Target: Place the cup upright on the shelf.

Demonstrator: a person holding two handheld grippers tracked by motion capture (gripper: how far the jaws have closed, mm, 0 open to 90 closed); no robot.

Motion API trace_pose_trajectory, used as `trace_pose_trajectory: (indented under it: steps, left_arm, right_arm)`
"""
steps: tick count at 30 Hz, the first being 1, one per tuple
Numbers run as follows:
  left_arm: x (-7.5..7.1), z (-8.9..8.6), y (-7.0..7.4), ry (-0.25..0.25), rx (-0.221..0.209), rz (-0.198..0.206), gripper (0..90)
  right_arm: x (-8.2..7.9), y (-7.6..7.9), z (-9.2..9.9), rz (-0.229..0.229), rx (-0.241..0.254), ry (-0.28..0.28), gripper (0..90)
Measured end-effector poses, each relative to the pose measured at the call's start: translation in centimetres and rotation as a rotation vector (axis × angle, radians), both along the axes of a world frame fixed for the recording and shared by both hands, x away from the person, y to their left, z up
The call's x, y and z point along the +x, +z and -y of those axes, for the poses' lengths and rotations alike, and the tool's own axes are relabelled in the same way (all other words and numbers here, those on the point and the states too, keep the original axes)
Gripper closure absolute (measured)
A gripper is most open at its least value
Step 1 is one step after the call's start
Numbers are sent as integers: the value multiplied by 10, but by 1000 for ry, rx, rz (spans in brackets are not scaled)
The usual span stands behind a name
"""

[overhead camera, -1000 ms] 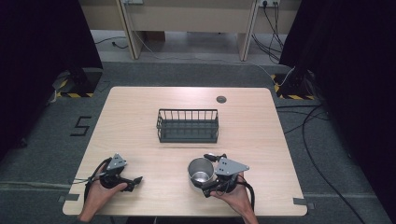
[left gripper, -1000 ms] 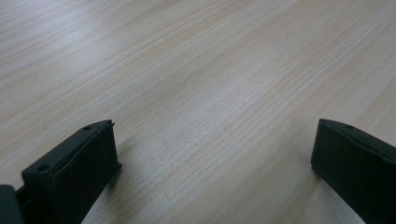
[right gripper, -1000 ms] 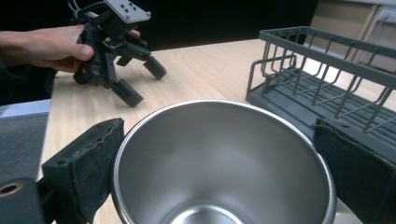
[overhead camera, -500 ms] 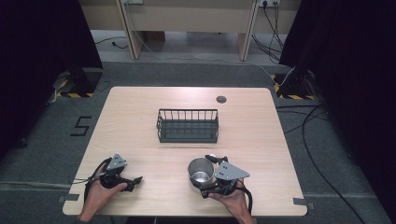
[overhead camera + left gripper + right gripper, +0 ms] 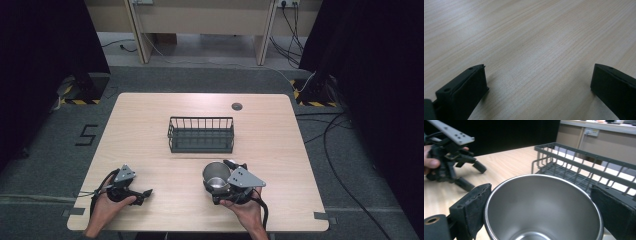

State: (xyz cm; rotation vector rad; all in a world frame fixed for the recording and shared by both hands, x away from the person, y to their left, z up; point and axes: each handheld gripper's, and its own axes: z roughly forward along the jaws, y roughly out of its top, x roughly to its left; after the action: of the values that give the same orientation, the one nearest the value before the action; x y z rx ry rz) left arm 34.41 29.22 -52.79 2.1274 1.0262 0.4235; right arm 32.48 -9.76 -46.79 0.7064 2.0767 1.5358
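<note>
We are gripping a steel cup (image 5: 541, 207) between our right gripper's (image 5: 541, 205) pads, one pressing each side of its rim, near the table's (image 5: 150, 135) front edge, just before the wire basket (image 5: 201, 134). Our left gripper (image 5: 539, 82) is resting wide open, holding nothing.

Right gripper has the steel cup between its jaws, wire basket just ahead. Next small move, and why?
Probably lift the round stainless steel cup slightly off the light wooden table. The right gripper has just been closing, and its black jaws sit against the cup's rim on both sides. The dark wire basket ahead has raised walls to clear.
</note>
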Motion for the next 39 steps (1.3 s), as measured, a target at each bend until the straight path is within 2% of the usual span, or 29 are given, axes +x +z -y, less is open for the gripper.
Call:
trace_pose_trajectory:
  steps: [6, 12, 19, 26, 39]
  left_arm:
    - [0, 0, 0, 0, -2, 0, 0]
    - [0, 0, 0, 0, 0, 0, 0]
    - [0, 0, 0, 0, 0, 0, 0]
    - [0, 0, 0, -1, -1, 0, 0]
    - [0, 0, 0, -1, -1, 1, 0]
  right_arm:
    - [5, 7, -4, 1, -3, -40, 65]
    - [14, 21, -9, 6, -9, -77, 65]
    - [23, 30, -11, -4, 8, -92, 65]
    - [33, 45, -13, -5, 3, -107, 65]
    - [47, 63, -14, -6, -1, -137, 65]
